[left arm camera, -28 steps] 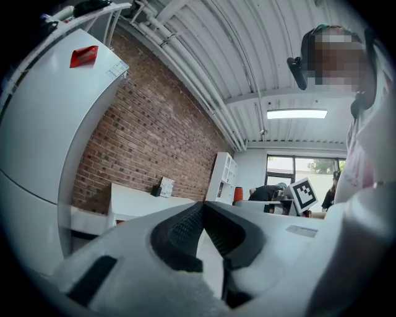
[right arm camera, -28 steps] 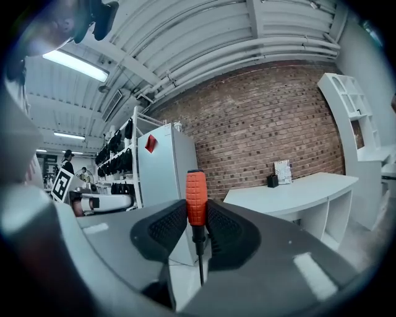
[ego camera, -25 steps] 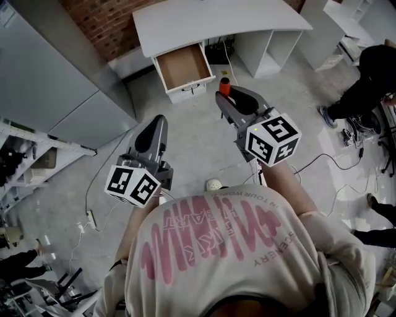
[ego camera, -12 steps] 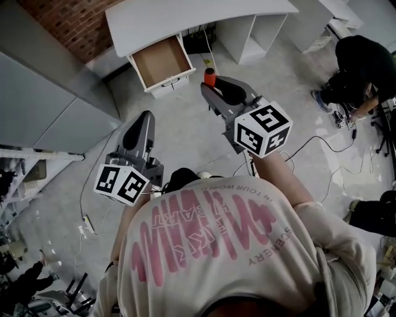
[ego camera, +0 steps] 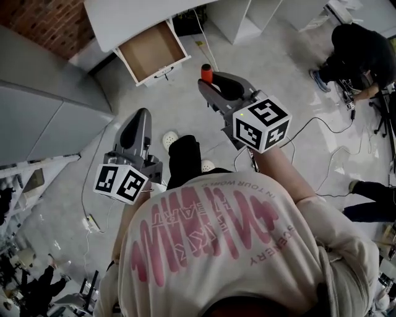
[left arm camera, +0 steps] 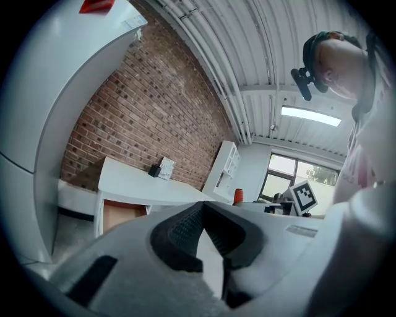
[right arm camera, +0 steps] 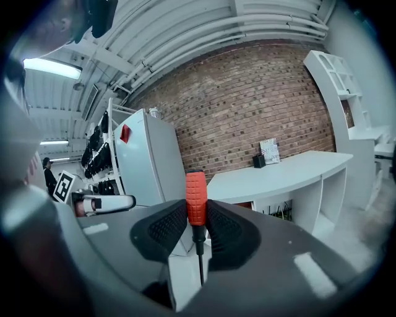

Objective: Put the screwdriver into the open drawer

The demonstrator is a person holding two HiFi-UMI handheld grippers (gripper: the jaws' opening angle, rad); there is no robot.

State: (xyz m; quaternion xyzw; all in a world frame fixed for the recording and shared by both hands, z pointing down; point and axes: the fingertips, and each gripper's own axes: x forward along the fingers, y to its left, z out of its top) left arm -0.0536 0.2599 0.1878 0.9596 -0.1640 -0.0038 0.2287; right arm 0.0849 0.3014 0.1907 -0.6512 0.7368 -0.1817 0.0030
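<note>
The screwdriver [ego camera: 206,73] has a red-orange handle and a thin dark shaft. My right gripper [ego camera: 211,91] is shut on it, handle pointing ahead past the fingertips. In the right gripper view the screwdriver [right arm camera: 196,199] stands upright between the black pads of the right gripper [right arm camera: 197,217]. The open drawer [ego camera: 151,51], with a brown bottom and white front, sticks out from under the white desk [ego camera: 120,15], ahead and left of the screwdriver. My left gripper [ego camera: 140,116] hangs lower left, holding nothing. In the left gripper view the left gripper [left arm camera: 203,208] shows its pads meeting at the tips, with the drawer [left arm camera: 119,213] beyond.
Tall grey cabinets [ego camera: 43,105] line the left side. A person in dark clothes [ego camera: 362,43] crouches at the upper right. Cables [ego camera: 322,133] trail over the pale floor on the right. My own leg and white shoes [ego camera: 170,139] show between the grippers.
Both grippers have moved forward and lower toward the desk. The drawer has slid toward the upper left of the head view. A leg has stepped forward between the grippers.
</note>
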